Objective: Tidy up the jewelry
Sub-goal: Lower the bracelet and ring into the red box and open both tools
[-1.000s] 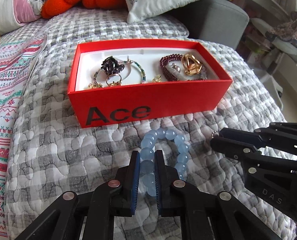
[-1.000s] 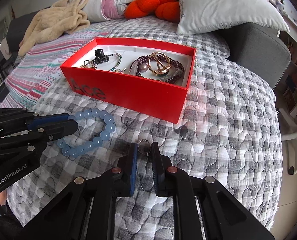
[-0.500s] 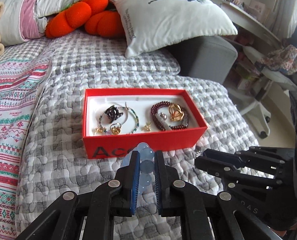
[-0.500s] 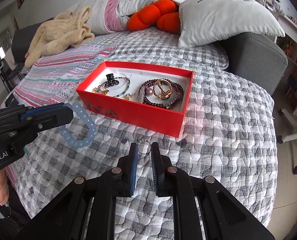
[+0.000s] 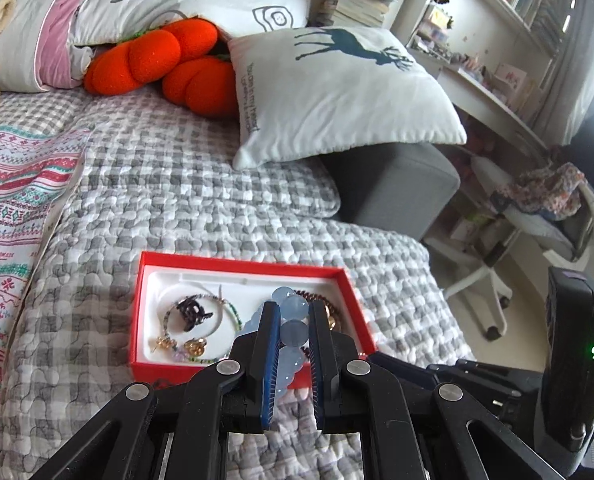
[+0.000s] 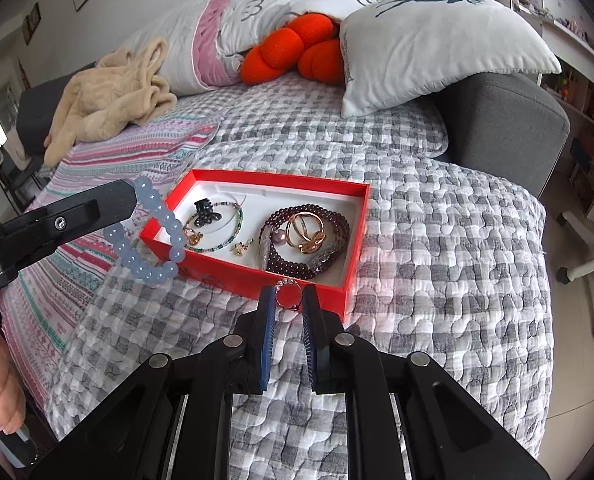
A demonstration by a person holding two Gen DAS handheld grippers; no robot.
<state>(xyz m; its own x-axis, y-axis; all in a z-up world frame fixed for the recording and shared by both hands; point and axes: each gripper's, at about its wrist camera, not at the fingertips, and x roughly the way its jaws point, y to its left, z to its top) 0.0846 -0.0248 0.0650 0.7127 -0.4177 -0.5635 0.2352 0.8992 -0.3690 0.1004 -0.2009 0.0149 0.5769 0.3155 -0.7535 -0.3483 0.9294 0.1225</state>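
A red jewelry box (image 5: 137, 312) (image 6: 233, 276) lies on the quilted bed, holding a dark red bead bracelet (image 6: 325, 216), gold rings (image 6: 307, 232), a thin beaded necklace and small pieces. My left gripper (image 5: 291, 312) is shut on a pale blue bead bracelet (image 5: 295, 332), held in the air above the box's near edge; the bracelet hangs from it in the right wrist view (image 6: 153, 244). My right gripper (image 6: 288, 296) is shut on a small silver ring (image 6: 288, 294), held up in front of the box's near right corner.
Pillows (image 5: 337, 92) and an orange plush (image 5: 157, 64) lie at the bed's head. A beige garment (image 6: 109, 96) lies far left. A grey headboard block (image 6: 505, 120) stands right of the bed, with a white chair (image 5: 537, 232) and shelves beyond.
Both grippers have lifted from the quilt, carrying the blue bracelet and the ring up. The box now sits lower and farther in both views.
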